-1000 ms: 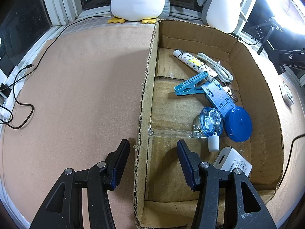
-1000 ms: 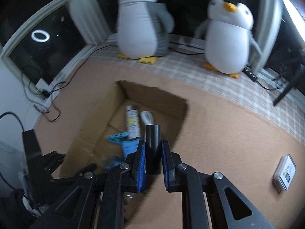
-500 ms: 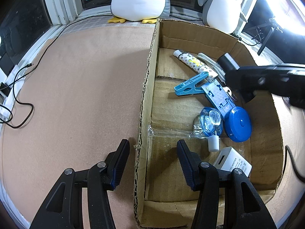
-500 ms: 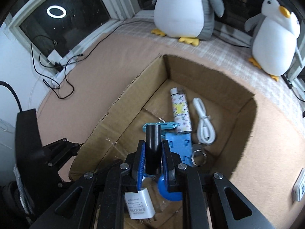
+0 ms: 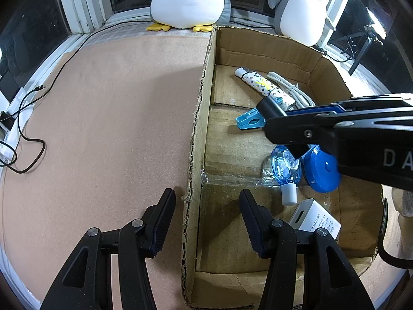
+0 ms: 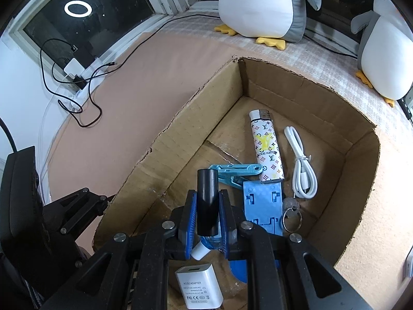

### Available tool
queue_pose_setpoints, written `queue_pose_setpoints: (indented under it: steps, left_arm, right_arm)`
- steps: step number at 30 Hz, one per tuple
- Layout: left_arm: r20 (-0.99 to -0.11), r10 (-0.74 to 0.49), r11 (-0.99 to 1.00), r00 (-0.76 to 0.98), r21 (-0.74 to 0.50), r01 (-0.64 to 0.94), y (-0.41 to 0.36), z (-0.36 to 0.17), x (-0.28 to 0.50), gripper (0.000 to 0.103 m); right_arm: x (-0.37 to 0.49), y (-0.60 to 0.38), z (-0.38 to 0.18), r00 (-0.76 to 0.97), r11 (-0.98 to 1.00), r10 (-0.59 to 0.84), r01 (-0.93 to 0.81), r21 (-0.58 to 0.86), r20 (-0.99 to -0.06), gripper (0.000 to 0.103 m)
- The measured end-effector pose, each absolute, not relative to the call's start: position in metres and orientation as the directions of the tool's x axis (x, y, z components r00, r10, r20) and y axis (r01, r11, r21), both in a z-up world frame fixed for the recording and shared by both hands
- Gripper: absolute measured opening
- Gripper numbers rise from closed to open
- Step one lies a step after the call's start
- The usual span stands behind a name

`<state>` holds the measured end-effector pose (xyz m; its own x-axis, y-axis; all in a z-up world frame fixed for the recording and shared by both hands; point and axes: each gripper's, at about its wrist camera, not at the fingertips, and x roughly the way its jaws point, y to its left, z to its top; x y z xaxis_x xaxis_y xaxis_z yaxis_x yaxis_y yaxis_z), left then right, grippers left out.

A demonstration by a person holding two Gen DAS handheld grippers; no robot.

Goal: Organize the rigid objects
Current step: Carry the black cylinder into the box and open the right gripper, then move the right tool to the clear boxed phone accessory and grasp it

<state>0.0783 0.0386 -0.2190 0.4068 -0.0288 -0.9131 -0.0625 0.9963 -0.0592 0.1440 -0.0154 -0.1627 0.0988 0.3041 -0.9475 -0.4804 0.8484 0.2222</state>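
An open cardboard box (image 5: 201,118) (image 6: 160,149) lies on the pink mat. In it are a patterned lighter (image 6: 265,149), a white cable (image 6: 302,165), a blue clip (image 5: 249,121), a blue stand (image 6: 262,204), a clear blue bottle (image 5: 286,165), a blue round case (image 5: 322,170) and a white adapter (image 5: 313,221) (image 6: 198,286). My right gripper (image 6: 207,193) (image 5: 278,118) is shut on a black cylinder (image 6: 207,201) (image 5: 268,106) and hangs over the clip and bottle, inside the box. My left gripper (image 5: 206,192) stands open, straddling the box's left wall, pads off it.
Two plush penguins (image 5: 188,0) (image 5: 302,7) stand behind the box on the sill. Black cables (image 5: 25,139) and a white charger (image 6: 73,68) lie at the mat's left edge. A key ring (image 6: 291,214) rests beside the blue stand.
My right gripper has come down and forward over the box with the black cylinder, entering the left wrist view from the right. The left gripper has not moved.
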Motion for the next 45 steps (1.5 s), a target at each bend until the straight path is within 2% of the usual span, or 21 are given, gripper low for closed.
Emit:
queue_pose_setpoints:
  steps: [4,13,17,23,35,42,45]
  left_arm:
    - [-0.913,-0.028,0.996,0.407,-0.059,-0.063,0.038,-0.219,0.078,0.055]
    - [-0.913,-0.028,0.996,0.407,-0.059,-0.063,0.039,-0.219,0.078,0.055]
    - [-0.913,-0.028,0.996,0.407,-0.058,-0.063,0.039,-0.219,0.077,0.055]
    - [-0.913,-0.028,0.996,0.407,-0.058,-0.062,0.038,-0.219,0.077,0.055]
    - [-0.913,-0.025,0.997,0.407,-0.055,-0.061,0.039,-0.219,0.078,0.055]
    - [-0.913,-0.023,0.997,0.407,-0.052,-0.061,0.039,-0.218,0.078,0.055]
    - [-0.913,-0.022,0.997,0.407,-0.051,-0.060,0.040,-0.218,0.078,0.055]
  right_arm:
    - [0.146,-0.016,-0.162,0.104,0.853,0.302,-0.472,0.220,-0.948,0.024]
    - [0.147,-0.020,-0.160,0.116,0.859,0.299,-0.465,0.214,-0.947,0.034]
    - [0.148,-0.025,-0.157,0.134,0.866,0.292,-0.457,0.203,-0.947,0.048]
    - [0.148,-0.041,-0.147,0.183,0.885,0.273,-0.432,0.172,-0.944,0.058]
    - [0.146,-0.126,-0.107,0.333,0.946,0.280,-0.255,0.200,-0.900,0.060]
    - [0.141,-0.205,-0.093,0.405,0.984,0.180,-0.085,0.159,-0.896,0.061]
    - [0.139,-0.245,-0.095,0.416,0.993,0.104,0.014,0.120,-0.904,0.065]
